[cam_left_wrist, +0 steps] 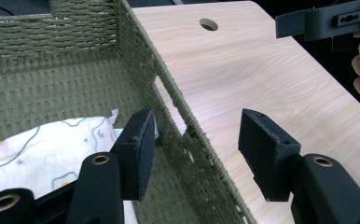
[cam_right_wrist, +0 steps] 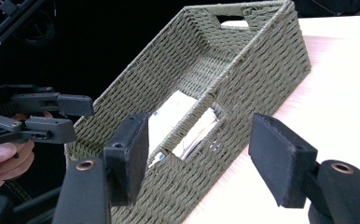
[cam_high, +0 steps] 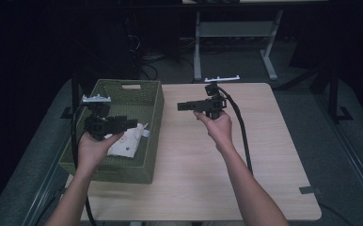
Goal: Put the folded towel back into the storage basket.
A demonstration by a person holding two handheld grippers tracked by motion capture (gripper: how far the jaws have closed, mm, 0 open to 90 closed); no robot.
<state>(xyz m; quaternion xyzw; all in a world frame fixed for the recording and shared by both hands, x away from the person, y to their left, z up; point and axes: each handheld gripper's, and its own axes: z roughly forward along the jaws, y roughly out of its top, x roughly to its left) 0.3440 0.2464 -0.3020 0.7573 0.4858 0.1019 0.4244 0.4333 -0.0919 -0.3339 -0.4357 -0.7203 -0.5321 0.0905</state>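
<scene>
Left gripper (cam_high: 131, 123): held over the near half of the woven green basket (cam_high: 157, 109), jaws parted with nothing between the pads. In the left gripper view the jaws straddle the basket's right wall (cam_left_wrist: 187, 122), one pad inside, one over the table.

White printed cloth (cam_high: 127, 141): lies crumpled on the basket floor, below and just beside the inner pad, apparently touching neither pad.

Right gripper (cam_high: 183, 106): held above the wooden table (cam_high: 264, 155), well apart from the basket, pointing toward it, jaws parted and empty.

Hazards, judged from this position:
- Lowering the left gripper could seat the wall between the pads and drag the basket
- A shallow pinch could lift one fold and snag the weave
- The trailing cable (cam_high: 240, 127) could sweep the tabletop
</scene>
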